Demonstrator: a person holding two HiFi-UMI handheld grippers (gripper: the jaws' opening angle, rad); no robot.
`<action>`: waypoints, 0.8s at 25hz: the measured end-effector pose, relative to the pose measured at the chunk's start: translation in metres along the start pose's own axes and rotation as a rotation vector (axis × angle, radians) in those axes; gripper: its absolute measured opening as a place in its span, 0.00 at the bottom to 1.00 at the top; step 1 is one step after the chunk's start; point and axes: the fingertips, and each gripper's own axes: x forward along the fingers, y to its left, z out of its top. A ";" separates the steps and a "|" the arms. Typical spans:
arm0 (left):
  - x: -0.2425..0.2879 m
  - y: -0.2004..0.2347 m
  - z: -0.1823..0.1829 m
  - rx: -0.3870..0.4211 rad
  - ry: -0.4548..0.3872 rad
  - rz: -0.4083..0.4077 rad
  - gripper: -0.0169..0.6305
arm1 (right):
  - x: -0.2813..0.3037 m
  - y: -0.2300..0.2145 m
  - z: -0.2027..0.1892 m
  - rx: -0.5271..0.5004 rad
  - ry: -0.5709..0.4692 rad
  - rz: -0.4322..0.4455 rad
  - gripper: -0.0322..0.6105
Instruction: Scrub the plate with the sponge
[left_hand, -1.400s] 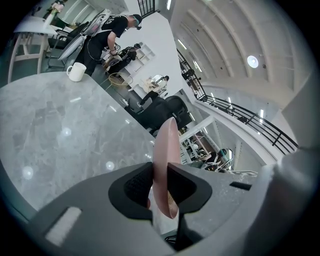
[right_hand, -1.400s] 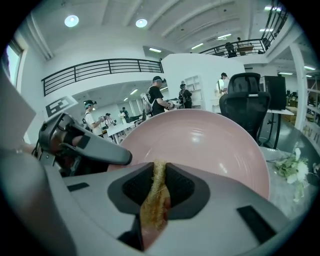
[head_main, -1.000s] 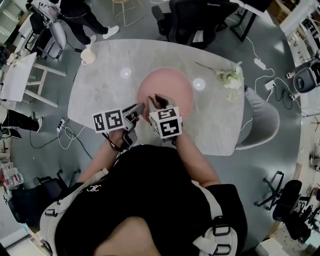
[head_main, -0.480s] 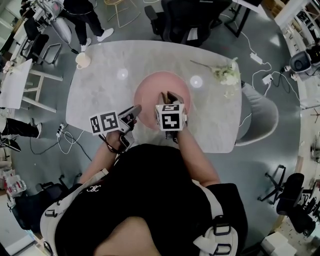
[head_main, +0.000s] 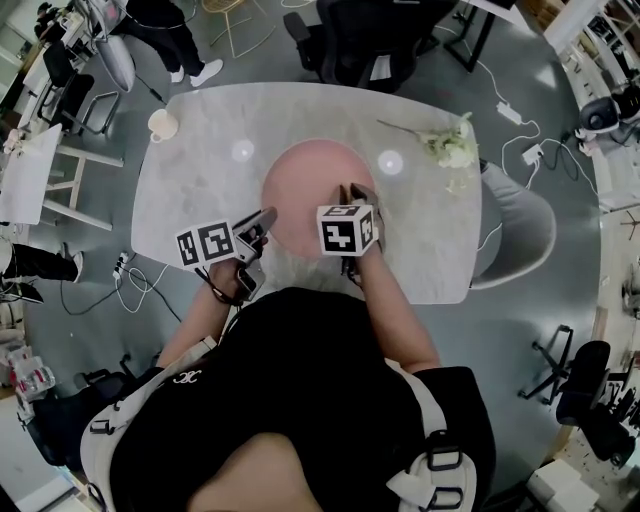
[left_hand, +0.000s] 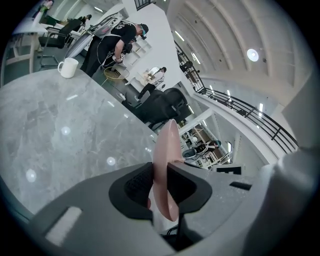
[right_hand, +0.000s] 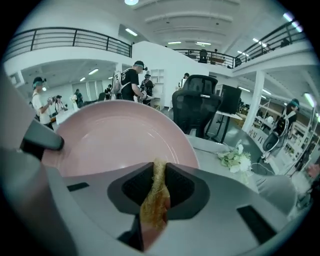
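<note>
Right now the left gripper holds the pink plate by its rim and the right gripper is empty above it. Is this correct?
Not quite. The right gripper is not empty: its jaws are shut on the sponge, as the right gripper view shows. The left gripper does hold the plate by its rim.

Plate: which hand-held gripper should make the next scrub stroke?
Right. The right hand-held gripper is shut on the sponge right at the plate. The left hand-held gripper clamps the plate's rim, likely steadying it.
</note>
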 end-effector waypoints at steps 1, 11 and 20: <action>0.001 0.005 -0.002 -0.014 0.009 0.007 0.14 | -0.003 -0.001 0.001 0.036 -0.014 0.025 0.16; 0.012 0.091 -0.025 -0.137 0.081 0.155 0.14 | -0.083 -0.026 0.056 0.122 -0.323 0.031 0.16; 0.034 0.155 -0.017 -0.290 0.054 0.209 0.14 | -0.126 -0.058 0.049 0.182 -0.383 -0.052 0.16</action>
